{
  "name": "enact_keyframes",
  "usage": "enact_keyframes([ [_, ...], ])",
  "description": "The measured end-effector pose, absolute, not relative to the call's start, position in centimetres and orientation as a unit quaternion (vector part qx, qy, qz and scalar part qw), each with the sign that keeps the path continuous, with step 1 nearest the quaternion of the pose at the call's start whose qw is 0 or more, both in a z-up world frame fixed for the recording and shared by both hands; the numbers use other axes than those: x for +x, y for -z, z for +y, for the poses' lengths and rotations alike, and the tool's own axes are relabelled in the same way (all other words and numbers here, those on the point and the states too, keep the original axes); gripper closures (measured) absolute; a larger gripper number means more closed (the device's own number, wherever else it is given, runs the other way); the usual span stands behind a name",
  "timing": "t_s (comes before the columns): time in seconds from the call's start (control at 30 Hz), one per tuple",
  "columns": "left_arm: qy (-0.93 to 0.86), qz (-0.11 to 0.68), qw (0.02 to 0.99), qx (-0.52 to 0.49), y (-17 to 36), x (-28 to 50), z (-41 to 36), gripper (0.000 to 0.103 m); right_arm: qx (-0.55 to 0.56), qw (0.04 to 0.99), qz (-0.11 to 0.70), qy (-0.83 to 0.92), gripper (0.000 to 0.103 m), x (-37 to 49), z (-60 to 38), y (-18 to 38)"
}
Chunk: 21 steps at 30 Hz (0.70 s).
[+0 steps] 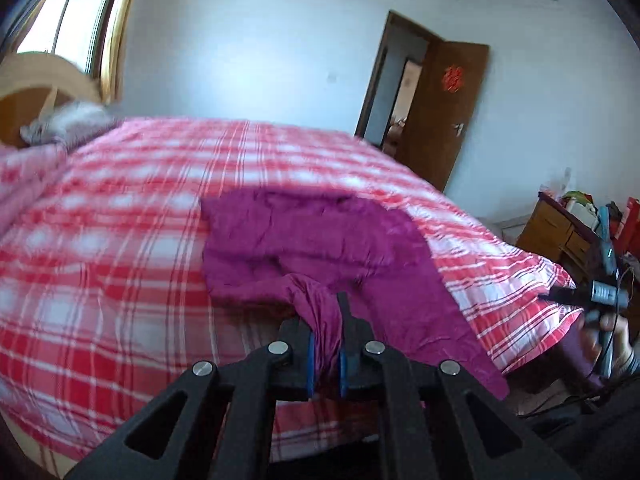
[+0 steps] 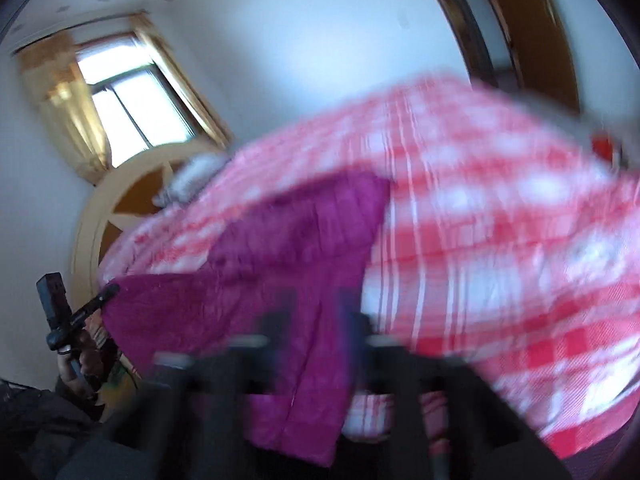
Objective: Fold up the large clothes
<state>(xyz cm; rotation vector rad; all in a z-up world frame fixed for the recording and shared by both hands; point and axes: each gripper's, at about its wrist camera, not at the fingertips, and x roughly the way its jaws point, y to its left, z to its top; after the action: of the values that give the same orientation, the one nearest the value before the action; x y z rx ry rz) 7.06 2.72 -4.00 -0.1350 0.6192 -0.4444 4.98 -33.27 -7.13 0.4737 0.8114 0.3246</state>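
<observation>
You are mid-fold, judging by the layout: the purple garment (image 1: pixel 312 240) lies across the centre of the checked bed (image 1: pixel 120 220), and your left tool (image 1: pixel 326 320) is closed on a bunched edge at lower centre. Next, carry that edge over evenly and keep both sides level. The right view is blurred; garment (image 2: pixel 296 248) runs between the right tool (image 2: pixel 316 312) fingers, so you likely grip it, though I cannot tell. Only the left view shows the door (image 1: pixel 444 112).

Garment (image 1: pixel 320 240) lies on the bed (image 1: pixel 120 220); door (image 1: pixel 444 112) behind; cabinet (image 1: pixel 556 232) right.
</observation>
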Motion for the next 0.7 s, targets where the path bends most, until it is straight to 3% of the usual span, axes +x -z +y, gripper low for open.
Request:
enact_keyframes([
  [0.17,0.219,0.299,0.926,-0.078,4.1,6.3,3.1,0.095,0.230,0.816,0.508,-0.154,0.029,6.7,-29.9,14.8],
  [0.37,0.222,0.300,0.924,-0.083,4.5,6.5,3.3,0.095,0.260,0.769,0.560,-0.168,0.033,6.8,-28.4,18.8],
  [0.43,0.220,0.303,0.924,-0.073,4.7,6.5,2.9,0.095,0.277,0.741,0.585,-0.180,0.047,7.1,-27.8,20.7],
  [0.5,0.222,0.299,0.925,-0.069,4.3,6.2,2.8,0.095,0.291,0.731,0.589,-0.186,0.092,7.2,-27.6,22.0],
  [0.6,0.240,0.276,0.928,-0.075,2.4,4.9,2.9,0.095,0.316,0.753,0.533,-0.223,0.094,6.2,-28.2,19.1],
  [0.7,0.260,0.239,0.932,-0.080,-0.7,3.1,3.1,0.095,0.310,0.803,0.441,-0.254,0.095,4.3,-29.5,12.0],
])
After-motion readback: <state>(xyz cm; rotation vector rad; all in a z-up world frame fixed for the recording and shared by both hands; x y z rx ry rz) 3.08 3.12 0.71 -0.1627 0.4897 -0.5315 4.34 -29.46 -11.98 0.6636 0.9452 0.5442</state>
